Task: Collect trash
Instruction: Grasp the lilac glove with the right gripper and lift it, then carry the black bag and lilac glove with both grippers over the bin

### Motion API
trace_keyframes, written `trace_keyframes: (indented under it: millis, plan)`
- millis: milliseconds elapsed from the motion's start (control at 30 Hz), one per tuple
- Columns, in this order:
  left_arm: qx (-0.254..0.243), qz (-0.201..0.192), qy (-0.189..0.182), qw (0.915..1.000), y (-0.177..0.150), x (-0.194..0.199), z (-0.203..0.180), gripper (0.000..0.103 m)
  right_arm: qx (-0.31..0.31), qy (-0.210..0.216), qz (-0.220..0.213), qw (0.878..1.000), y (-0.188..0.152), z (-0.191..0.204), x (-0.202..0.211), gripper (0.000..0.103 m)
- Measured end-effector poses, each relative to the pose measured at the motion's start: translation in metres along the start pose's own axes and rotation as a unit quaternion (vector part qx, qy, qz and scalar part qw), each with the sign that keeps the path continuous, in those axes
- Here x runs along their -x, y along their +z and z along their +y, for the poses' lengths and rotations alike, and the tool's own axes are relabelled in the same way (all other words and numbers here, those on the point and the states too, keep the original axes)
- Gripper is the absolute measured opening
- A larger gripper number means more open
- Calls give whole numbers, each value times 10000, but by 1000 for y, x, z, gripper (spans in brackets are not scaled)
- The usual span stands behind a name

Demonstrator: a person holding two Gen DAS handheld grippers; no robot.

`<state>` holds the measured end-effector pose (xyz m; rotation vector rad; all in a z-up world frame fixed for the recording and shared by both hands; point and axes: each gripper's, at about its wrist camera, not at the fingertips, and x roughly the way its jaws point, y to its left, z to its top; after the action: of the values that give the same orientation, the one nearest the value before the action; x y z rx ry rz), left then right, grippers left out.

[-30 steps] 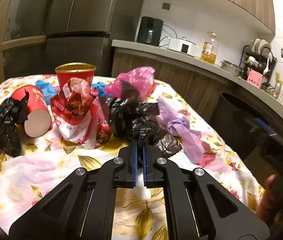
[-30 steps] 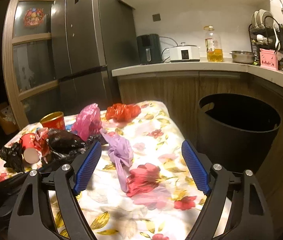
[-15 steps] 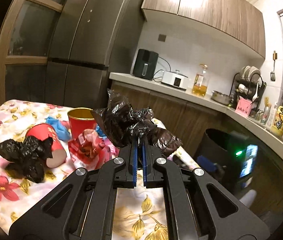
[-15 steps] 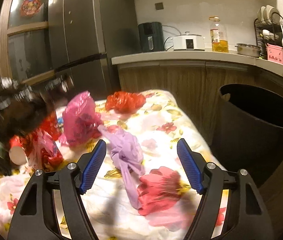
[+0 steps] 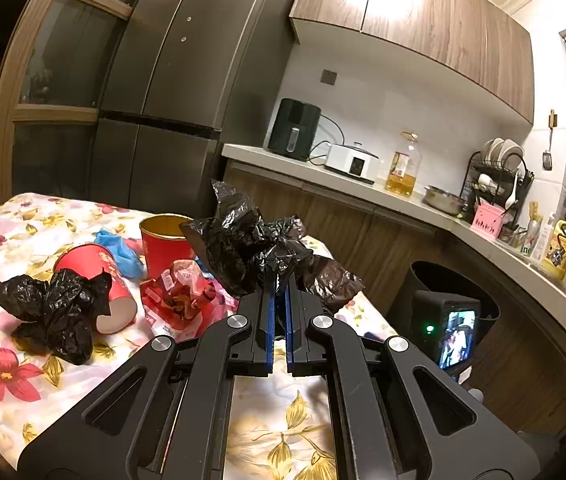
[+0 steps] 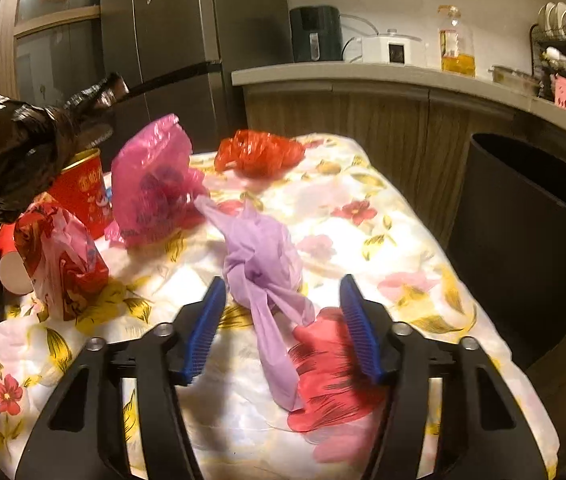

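My left gripper (image 5: pixel 279 280) is shut on a crumpled black plastic bag (image 5: pixel 251 248), held up above the floral tablecloth (image 5: pixel 15 392); the same black plastic bag (image 6: pixel 7 152) shows at the left edge of the right wrist view. My right gripper (image 6: pixel 283 292) is low over the cloth and its jaws are closing, with the tail of a lilac plastic bag (image 6: pixel 263 256) lying between the blue pads, which stand apart from it. A black trash bin (image 6: pixel 531 240) stands right of the table.
On the table lie a second black bag (image 5: pixel 55 308), two red paper cups (image 5: pixel 101 276) (image 5: pixel 163 244), a red snack wrapper (image 6: pixel 59 264), a blue glove (image 5: pixel 117 252), a pink bag (image 6: pixel 155 184) and a red bag (image 6: pixel 259 152). The counter (image 5: pixel 363 188) holds appliances.
My left gripper lifted the black bag off the table and then held still. My right gripper dropped toward the lilac bag and its jaws narrowed around it.
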<state>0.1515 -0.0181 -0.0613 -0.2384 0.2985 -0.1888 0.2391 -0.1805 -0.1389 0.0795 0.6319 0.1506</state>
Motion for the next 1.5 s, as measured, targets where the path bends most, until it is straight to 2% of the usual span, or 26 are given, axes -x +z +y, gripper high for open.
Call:
trace_keyframes:
  millis: [67, 167, 333, 767, 1100, 1500]
  plan:
    - [-8, -11, 4, 10000, 0, 1, -1, 3, -33, 115, 115, 9999, -1, -1, -4, 33]
    - [-21, -11, 3, 10000, 1, 1, 0, 3, -43, 276, 191, 9994, -2, 0, -6, 18]
    - [-49, -22, 21, 10000, 3, 3, -3, 3, -122, 444, 157, 9988, -2, -2, 0, 9]
    - [-167, -57, -58, 9998, 7, 12, -14, 3, -147, 440, -585, 9972, 9, -17, 76, 5]
    - [-401, -155, -272, 9987, 11, 14, -46, 3, -303, 408, -1130, 9923, 22, -46, 131, 4]
    - [-674, -188, -800, 9943, 20, -11, -104, 3, -497, -78, -1607, 9857, 36, -95, 168, 4]
